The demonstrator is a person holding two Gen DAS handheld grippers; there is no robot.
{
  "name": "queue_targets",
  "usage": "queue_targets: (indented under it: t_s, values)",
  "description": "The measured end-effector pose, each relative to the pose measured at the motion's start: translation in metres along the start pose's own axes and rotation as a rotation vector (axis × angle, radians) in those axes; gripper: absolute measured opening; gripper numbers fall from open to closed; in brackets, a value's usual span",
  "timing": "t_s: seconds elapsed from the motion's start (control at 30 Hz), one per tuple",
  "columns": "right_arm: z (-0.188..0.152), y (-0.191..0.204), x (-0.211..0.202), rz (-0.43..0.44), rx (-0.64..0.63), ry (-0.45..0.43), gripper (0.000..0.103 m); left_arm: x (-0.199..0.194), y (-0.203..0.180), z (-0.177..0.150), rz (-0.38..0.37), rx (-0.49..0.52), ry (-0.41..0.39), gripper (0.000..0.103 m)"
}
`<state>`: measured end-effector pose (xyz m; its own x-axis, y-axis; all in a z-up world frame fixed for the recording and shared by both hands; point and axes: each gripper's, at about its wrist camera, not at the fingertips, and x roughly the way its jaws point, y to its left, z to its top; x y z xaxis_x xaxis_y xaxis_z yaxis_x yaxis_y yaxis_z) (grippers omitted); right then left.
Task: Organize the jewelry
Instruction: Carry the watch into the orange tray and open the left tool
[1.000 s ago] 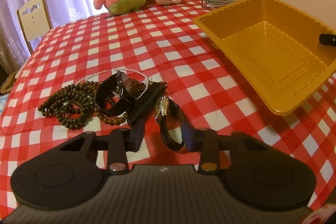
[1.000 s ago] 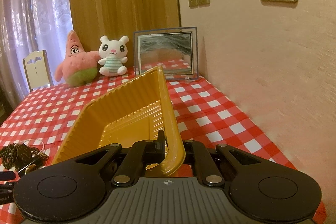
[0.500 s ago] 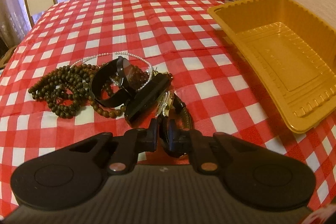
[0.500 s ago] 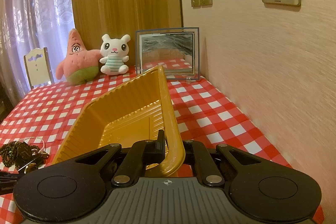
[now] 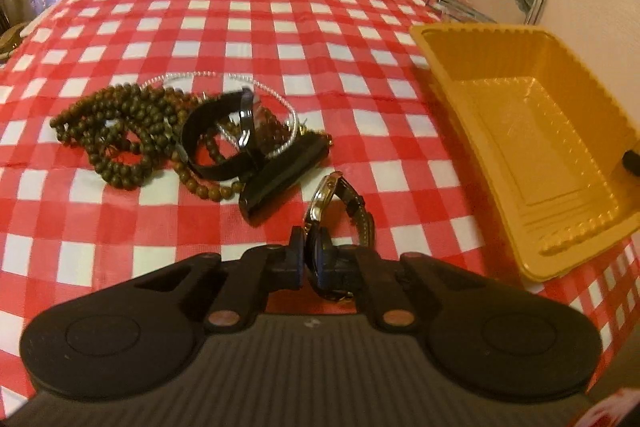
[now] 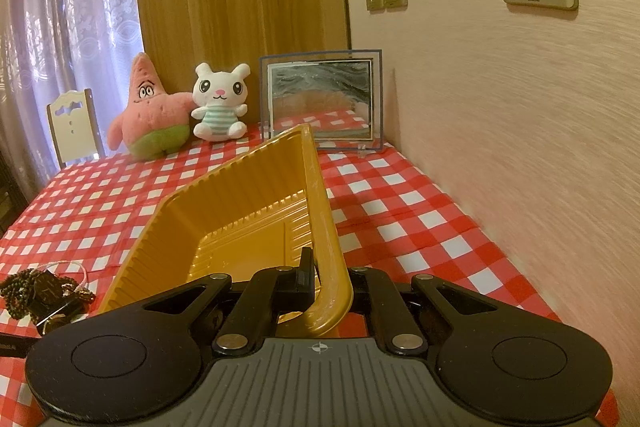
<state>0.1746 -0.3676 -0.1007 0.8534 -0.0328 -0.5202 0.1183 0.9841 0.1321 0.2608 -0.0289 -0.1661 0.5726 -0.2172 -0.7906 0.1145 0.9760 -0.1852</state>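
My left gripper (image 5: 308, 259) has just closed on the strap of the steel-cased wristwatch (image 5: 334, 205), which stands on edge on the checked tablecloth (image 5: 280, 39), just beside the heap of brown beads (image 5: 120, 131) and the black watch (image 5: 224, 143). My right gripper (image 6: 320, 277) is clamped on the yellow tray's (image 6: 224, 211) near rim, holding it tilted.

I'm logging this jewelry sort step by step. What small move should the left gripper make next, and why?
Probably lift the wristwatch a little and carry it toward the yellow tray. The left gripper is already shut on its strap, the tray looks empty, and the right gripper is clamped on the tray's rim, tilting it.
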Motion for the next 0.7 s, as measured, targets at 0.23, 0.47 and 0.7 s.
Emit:
queue_targets:
  t_s: [0.23, 0.47, 0.7]
  values:
    - [0.001, 0.002, 0.002, 0.005, -0.006, 0.003, 0.006, -0.025, -0.012, 0.020, -0.057, 0.012, -0.067, 0.005]
    - [0.003, 0.005, 0.002, 0.002, -0.021, 0.006, 0.006, -0.034, -0.049, 0.040, -0.168, 0.062, -0.088, 0.005]
    - [0.008, 0.012, 0.001, -0.011, -0.067, 0.002, 0.006, -0.024, -0.089, 0.042, -0.234, 0.115, -0.061, 0.006]
